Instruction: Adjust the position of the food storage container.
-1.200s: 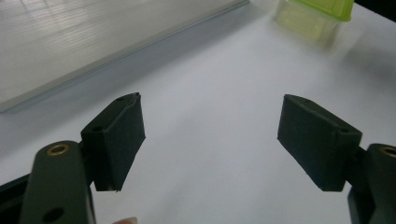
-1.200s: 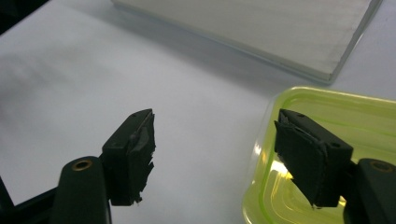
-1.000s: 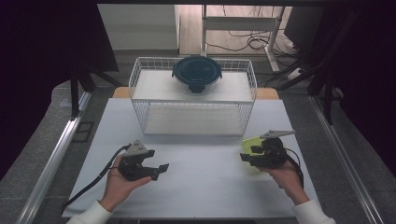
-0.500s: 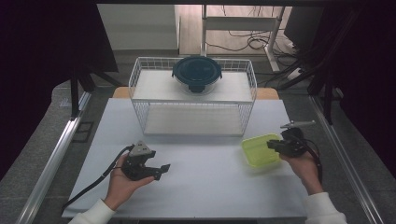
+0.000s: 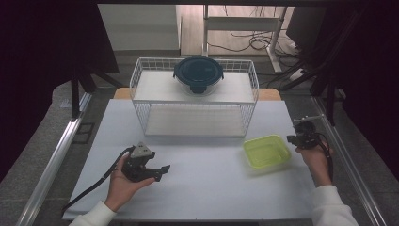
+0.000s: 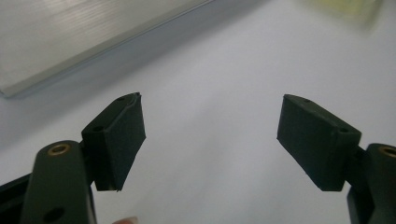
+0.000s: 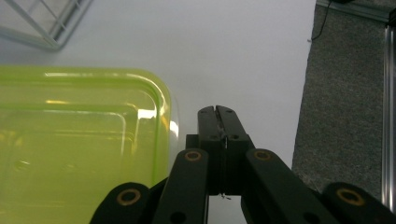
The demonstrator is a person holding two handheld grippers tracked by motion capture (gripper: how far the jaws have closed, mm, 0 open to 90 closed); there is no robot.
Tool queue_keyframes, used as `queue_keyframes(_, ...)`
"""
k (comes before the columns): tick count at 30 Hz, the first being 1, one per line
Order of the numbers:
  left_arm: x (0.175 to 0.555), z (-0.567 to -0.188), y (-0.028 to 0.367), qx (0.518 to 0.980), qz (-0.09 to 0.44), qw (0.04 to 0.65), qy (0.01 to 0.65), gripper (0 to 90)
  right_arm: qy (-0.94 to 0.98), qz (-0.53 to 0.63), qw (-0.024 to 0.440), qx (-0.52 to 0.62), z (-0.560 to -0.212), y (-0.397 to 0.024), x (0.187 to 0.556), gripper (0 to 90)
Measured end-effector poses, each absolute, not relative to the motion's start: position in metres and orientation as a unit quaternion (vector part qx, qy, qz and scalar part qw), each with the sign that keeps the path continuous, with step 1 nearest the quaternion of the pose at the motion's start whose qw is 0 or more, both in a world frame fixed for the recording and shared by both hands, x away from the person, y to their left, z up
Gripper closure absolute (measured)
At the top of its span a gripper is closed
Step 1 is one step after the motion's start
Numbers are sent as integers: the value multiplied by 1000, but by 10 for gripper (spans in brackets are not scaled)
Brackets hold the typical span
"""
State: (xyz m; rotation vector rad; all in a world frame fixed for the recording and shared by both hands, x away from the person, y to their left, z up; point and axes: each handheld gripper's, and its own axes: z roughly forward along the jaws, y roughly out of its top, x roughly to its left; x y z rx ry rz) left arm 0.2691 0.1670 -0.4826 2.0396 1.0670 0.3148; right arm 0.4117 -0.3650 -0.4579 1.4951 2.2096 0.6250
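A yellow-green plastic container sits open side up on the white table, right of the middle; it also lies at the left of the right gripper view. My right gripper is just to the right of it, near the table's right edge, with its jaws pressed together on nothing. My left gripper rests low over the front left of the table. Its jaws stand wide apart over bare white surface. A round bowl with a dark blue lid stands on top of the wire rack.
A white wire rack with two shelves stands at the back middle of the table. Grey floor and a metal rail lie beyond the table's right edge. Cables trail from both grippers.
My right gripper has drawn back from over the yellow-green container to the table's right edge, leaving the container lying on the table. The left gripper has barely moved.
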Motion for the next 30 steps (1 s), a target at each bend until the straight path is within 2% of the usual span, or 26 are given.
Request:
queue_keyframes(10, 271, -484, 173, 798, 126, 398, 434, 231, 806, 223, 178, 518, -469, -364, 410, 888)
queue_keyframes(16, 272, -485, 172, 799, 124, 397, 435, 232, 815, 210, 181, 510, -468, -360, 406, 889)
queue_keyframes(30, 272, -487, 170, 801, 122, 391, 435, 235, 841, 210, 145, 477, -467, -325, 394, 889)
